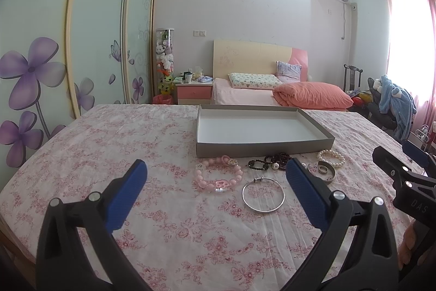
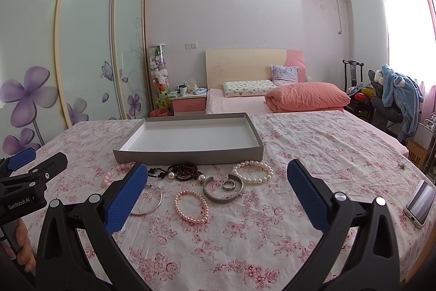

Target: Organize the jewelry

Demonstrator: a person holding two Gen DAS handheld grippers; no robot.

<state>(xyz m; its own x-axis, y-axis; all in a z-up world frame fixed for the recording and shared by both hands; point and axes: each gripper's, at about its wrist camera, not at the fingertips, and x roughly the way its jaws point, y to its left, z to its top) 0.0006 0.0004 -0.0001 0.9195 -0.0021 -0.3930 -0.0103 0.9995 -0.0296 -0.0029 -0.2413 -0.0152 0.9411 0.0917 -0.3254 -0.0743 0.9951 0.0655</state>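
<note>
A shallow grey box (image 1: 261, 147) (image 2: 188, 156) with a white inside stands empty on the floral tablecloth. In front of it lie several pieces: a chunky pink bead bracelet (image 1: 218, 177), a thin silver bangle (image 1: 263, 195) (image 2: 151, 199), a dark bead strand (image 1: 272, 161) (image 2: 179, 171), a white pearl bracelet (image 1: 331, 158) (image 2: 253, 171), a wide silver cuff (image 2: 223, 191) with a ring (image 2: 228, 184) inside it, and a small pink pearl bracelet (image 2: 191, 206). My left gripper (image 1: 216, 172) is open above the pink bracelet and bangle. My right gripper (image 2: 218, 173) is open above the cuff and pearls. Both are empty.
A phone (image 2: 421, 202) lies near the table's right edge. A small dark item (image 2: 401, 165) lies further right on the cloth. The right gripper (image 1: 403, 176) shows at the right edge of the left wrist view. A bed (image 2: 272, 100) and chairs stand behind the table.
</note>
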